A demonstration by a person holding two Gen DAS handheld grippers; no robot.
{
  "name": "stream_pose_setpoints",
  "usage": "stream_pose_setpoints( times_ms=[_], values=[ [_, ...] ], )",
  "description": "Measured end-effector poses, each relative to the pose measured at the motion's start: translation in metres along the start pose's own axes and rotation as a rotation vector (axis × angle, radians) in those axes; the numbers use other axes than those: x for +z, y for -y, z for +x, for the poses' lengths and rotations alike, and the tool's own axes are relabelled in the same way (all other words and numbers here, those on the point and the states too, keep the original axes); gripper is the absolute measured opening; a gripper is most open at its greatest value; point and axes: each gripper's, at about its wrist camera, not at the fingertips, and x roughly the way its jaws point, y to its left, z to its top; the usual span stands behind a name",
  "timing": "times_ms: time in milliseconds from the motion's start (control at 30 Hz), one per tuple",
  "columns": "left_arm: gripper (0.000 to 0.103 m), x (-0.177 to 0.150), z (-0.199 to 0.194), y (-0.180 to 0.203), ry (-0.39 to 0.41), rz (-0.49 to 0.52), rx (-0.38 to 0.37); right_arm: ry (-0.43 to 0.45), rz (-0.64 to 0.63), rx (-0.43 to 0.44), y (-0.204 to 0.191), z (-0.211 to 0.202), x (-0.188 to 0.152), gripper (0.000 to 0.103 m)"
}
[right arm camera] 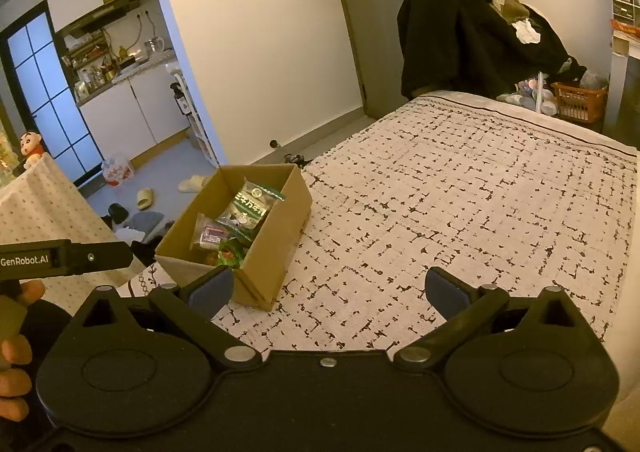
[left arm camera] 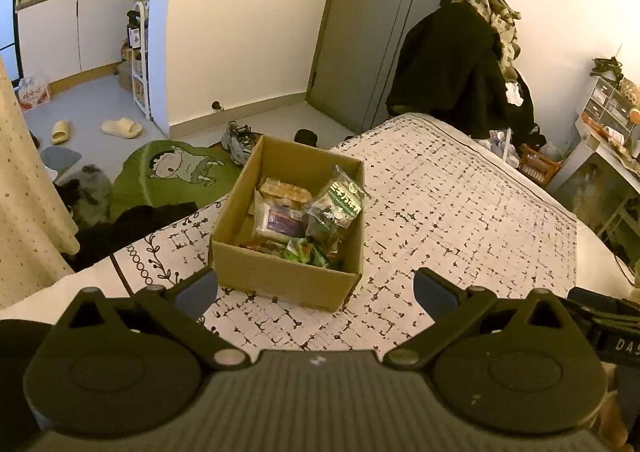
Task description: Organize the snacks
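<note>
The open brown cardboard box (left arm camera: 286,248) is sitting at the near-left edge of the bed with the white, black-flecked cover (left arm camera: 460,220), holding the snacks, a green-and-white crinkly packet (left arm camera: 340,202) leaning on top. The left tool (left arm camera: 316,288) and right tool (right arm camera: 330,288) are both hovering spread and empty. A careless nudge is risking tipping the box off onto the floor, and the packet is looking slippery
</note>
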Motion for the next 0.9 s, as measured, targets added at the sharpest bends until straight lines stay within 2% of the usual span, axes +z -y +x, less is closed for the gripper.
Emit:
stream_pose_setpoints(
  times_ms=[900],
  values=[
    [0.103,-0.0004,-0.0019,-0.0007,0.007,0.008,0.012,0.010,-0.019,-0.005,-0.0073,-0.0032,0.0019,0.103]
  ],
)
